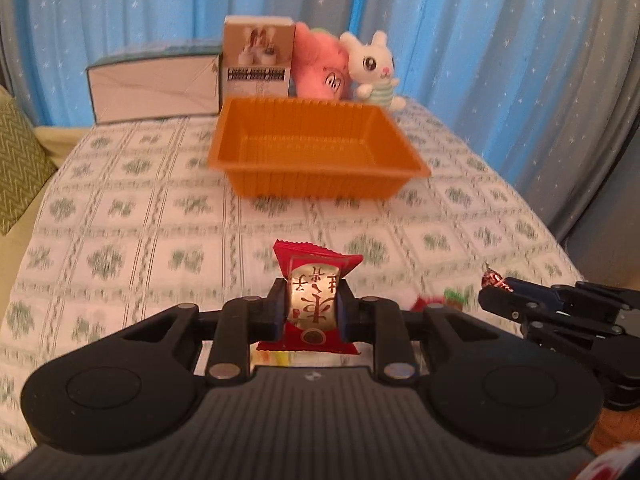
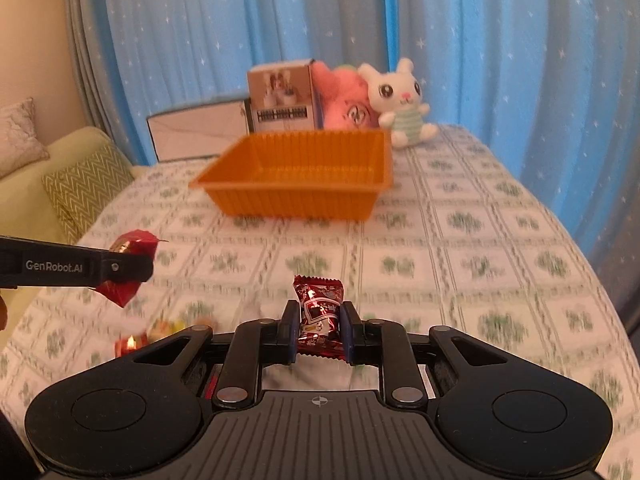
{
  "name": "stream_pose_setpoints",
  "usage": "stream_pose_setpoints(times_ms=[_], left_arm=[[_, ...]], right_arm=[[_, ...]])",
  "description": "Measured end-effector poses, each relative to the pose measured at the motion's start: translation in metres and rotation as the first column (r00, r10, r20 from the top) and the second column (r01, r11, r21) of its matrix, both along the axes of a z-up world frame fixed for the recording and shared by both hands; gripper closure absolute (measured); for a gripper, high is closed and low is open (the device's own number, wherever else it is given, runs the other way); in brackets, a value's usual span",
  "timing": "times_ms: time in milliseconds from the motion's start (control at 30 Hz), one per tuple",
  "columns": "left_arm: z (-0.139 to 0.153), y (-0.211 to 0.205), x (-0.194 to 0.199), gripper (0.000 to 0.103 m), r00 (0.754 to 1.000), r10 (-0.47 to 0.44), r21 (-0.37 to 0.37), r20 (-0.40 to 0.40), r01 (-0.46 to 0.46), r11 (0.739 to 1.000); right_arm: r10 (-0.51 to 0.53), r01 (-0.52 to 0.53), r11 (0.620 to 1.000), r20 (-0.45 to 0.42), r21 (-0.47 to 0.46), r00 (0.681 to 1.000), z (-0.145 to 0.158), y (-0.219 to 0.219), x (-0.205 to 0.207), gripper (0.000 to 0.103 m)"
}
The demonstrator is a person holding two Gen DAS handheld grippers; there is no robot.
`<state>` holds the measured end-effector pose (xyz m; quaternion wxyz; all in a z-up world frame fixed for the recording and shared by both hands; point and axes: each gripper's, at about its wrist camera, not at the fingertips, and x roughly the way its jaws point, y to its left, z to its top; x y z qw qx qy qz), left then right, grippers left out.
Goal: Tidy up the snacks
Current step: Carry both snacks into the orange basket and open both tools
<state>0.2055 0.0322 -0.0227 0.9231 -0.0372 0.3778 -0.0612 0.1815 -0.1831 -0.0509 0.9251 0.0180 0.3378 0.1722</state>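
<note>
While the left gripper (image 1: 312, 304) is clamped on a red sweet with a gold oval (image 1: 314, 300), the right gripper (image 2: 320, 328) pinches a darker red foil sweet (image 2: 320, 312), both held above the patterned cloth (image 2: 460, 260). Beyond them the orange tray (image 2: 296, 196) sits on the cloth, and more sweets (image 2: 160, 332) lie blurred near the grippers.

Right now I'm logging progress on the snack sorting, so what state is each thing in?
left gripper: shut on the red-and-gold snack packet, lifted off the table
right gripper: shut on the dark red foil candy, lifted
orange tray: upright, empty
loose sweets: on the tablecloth, not yet sorted
white plush bunny: sitting upright behind the tray
</note>
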Motion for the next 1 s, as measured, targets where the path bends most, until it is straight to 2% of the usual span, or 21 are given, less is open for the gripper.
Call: stream_pose_setpoints(times_ms=[267, 467, 600, 833, 1000], left_arm=[[0.014, 0.002, 0.076, 0.081, 0.998, -0.003, -0.001, 0.055, 0.003, 1.000], [0.004, 0.011, 0.129, 0.081, 0.997, 0.013, -0.024, 0.071, -0.011, 1.000], [-0.008, 0.016, 0.157, 0.081, 0.997, 0.023, -0.049, 0.068, -0.019, 0.999], [-0.023, 0.019, 0.192, 0.081, 0.998, 0.017, -0.056, 0.061, -0.014, 0.998], [-0.029, 0.021, 0.208, 0.080, 0.998, 0.020, -0.058, 0.064, -0.016, 0.998]], right_arm=[[0.001, -0.002, 0.999, 0.045, 0.035, 0.999, 0.018, 0.004, 0.091, 0.082], [-0.007, 0.003, 0.998, 0.064, 0.066, 0.998, 0.017, 0.009, 0.149, 0.082], [-0.015, 0.011, 0.996, 0.041, 0.084, 0.999, 0.006, 0.013, 0.183, 0.082], [-0.032, 0.033, 0.994, -0.018, 0.109, 0.999, -0.014, 0.014, 0.224, 0.082], [-0.026, 0.027, 0.996, -0.018, 0.091, 1.000, -0.023, 0.015, 0.236, 0.082]])
